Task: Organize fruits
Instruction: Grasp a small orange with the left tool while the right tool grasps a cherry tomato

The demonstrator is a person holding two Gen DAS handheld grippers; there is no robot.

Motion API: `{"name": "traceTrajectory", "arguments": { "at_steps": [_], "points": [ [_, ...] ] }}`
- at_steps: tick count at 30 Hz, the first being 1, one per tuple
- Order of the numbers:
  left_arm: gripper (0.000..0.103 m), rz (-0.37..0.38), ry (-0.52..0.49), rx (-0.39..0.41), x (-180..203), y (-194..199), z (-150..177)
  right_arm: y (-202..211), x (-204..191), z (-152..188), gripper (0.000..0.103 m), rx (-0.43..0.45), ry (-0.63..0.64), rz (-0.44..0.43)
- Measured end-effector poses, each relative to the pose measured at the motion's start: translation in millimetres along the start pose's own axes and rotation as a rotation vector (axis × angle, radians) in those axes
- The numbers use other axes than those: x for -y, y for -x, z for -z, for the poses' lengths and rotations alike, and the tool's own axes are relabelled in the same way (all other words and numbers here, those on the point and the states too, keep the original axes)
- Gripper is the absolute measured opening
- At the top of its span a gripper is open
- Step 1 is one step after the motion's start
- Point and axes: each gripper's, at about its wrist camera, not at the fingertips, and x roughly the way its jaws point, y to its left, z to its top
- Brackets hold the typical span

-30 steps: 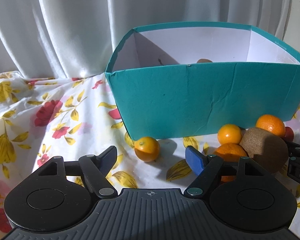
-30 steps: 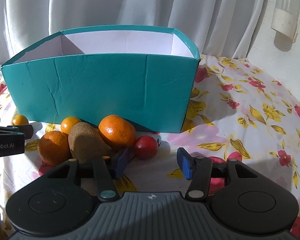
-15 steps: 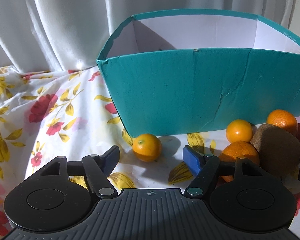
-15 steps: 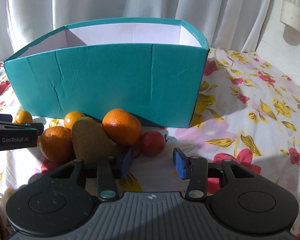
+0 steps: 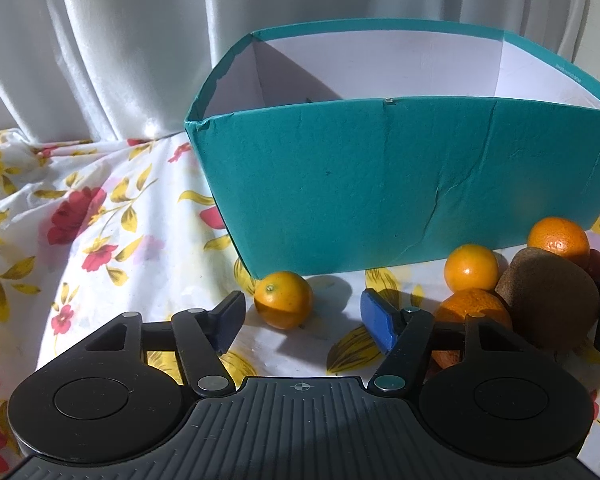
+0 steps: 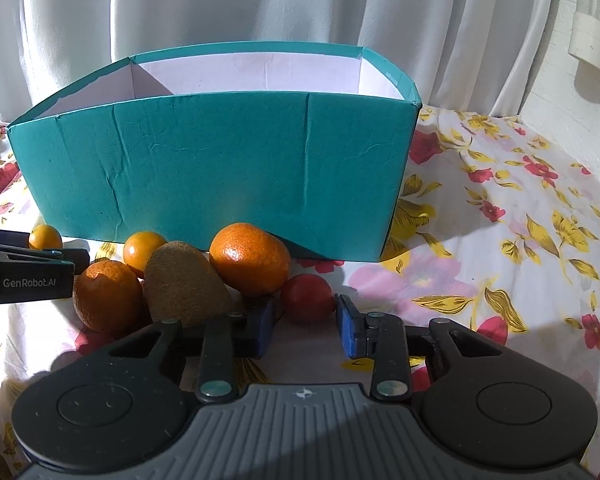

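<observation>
Left wrist view showed the left hand-held gripper (image 5: pixel 302 322) nearest, low over the flowered cloth (image 5: pixel 100 240). Its jaws had just been closing but stood about half open, with a small orange fruit (image 5: pixel 284 299) just ahead of the gap, nearer the left pad. The pads did not touch it. To the right lay a heap of fruit: a bumpy orange (image 5: pixel 474 312) partly behind the gripper's finger, a brown kiwi (image 5: pixel 552 300) touching it, a small round orange (image 5: pixel 471 268) just behind, and a bigger orange (image 5: pixel 558 240) farther back.

Right wrist view showed the right hand-held gripper (image 6: pixel 306 322) nearest. Its jaws had just been closing too, and they stood narrow. A small red fruit (image 6: pixel 307 297) sat right at the tips, between the blue pads. I could not tell if the pads pressed on it. Just left of it were the big orange (image 6: pixel 249 259), the kiwi (image 6: pixel 186 284) and the bumpy orange (image 6: pixel 108 295), all touching in a bunch. Behind them sat the small round orange (image 6: pixel 142 247). Far left, the other gripper's black finger reached in, with the little orange fruit (image 6: pixel 45 237) beyond it.

Behind all the fruit stood the teal box (image 6: pixel 220 168), open on top and white inside. Farthest back hung a white curtain (image 6: pixel 260 4).
</observation>
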Motion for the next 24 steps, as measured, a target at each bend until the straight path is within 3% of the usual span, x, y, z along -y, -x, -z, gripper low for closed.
{"name": "traceTrajectory", "arguments": {
  "at_steps": [10, 15, 24],
  "points": [
    [0.051, 0.027, 0.011, -0.014, -2.8, 1.9, 0.0, -0.7, 5.2, -0.6, 0.028, 0.000, -0.010, -0.002],
    [0.034, 0.032, 0.002, -0.014, -1.9, 2.1, -0.5, 0.3, 3.2, -0.5, 0.027, 0.002, -0.012, 0.004],
    [0.034, 0.036, -0.011, -0.005, -0.5, 4.3, 0.3, 4.2, 4.4, -1.1, 0.027, 0.003, -0.011, 0.012]
  ]
}}
